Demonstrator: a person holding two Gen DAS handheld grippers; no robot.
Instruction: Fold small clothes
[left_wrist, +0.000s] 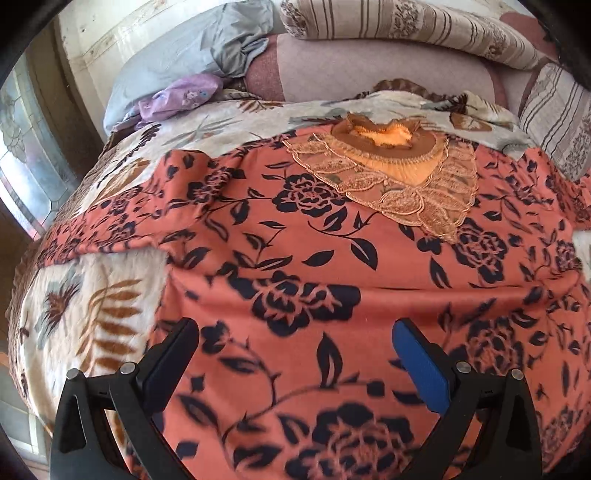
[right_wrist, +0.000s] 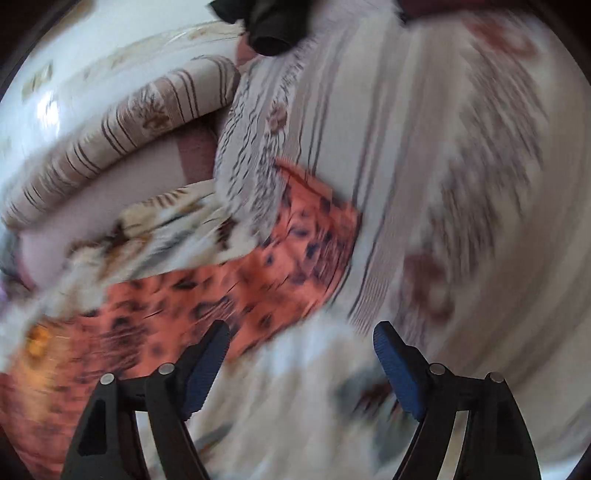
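An orange garment (left_wrist: 295, 258) with a dark rose print lies spread flat over the bed. Its neckline with gold lace trim (left_wrist: 388, 177) faces the far side. My left gripper (left_wrist: 295, 332) hovers open just above the garment's near part, nothing between its fingers. The right wrist view is blurred by motion. There the garment's right sleeve (right_wrist: 295, 240) reaches toward a striped pillow (right_wrist: 406, 166). My right gripper (right_wrist: 301, 339) stands open over the white bedspread (right_wrist: 295, 387) just past the sleeve, its fingers holding nothing.
A white blanket with leaf print (left_wrist: 92, 302) covers the bed under the garment. Striped pillows (left_wrist: 406, 26) and grey and purple cloths (left_wrist: 184, 96) lie along the far side. A window (left_wrist: 22, 155) is at the left. A dark cloth (right_wrist: 273, 22) sits atop the pillow.
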